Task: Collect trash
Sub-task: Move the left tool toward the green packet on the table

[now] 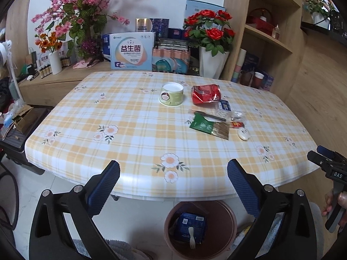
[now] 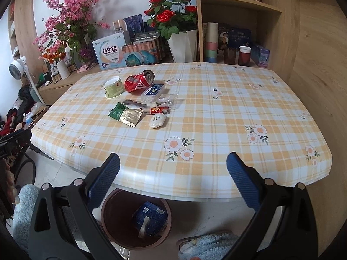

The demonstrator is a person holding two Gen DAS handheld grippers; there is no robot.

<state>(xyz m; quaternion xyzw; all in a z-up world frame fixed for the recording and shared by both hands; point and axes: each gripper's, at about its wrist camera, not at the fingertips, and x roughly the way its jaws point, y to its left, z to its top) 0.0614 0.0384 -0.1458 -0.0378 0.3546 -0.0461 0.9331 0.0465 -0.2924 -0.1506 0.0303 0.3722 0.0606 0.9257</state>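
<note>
Your left tongs [image 1: 173, 173] and right tongs [image 2: 173, 166] both gape wide with nothing between them, above the bin [image 2: 108, 212] on the floor at the counter's [image 2: 216, 119] near edge; inside lie a blue box [image 2: 151, 216] and spoon [image 2: 144, 227]; trash waits farther off: cup [image 2: 113, 90], can [image 2: 138, 81], green wrapper [image 2: 125, 114].

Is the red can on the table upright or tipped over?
Tipped over: the crushed red can lies on its side on the table, opening facing sideways.

The table's near edge [image 2: 173, 195] is hiding the far rim of the brown bin [image 2: 112, 234] below the tongs; small print on the blue box [image 2: 151, 214] inside is staying unreadable.
</note>
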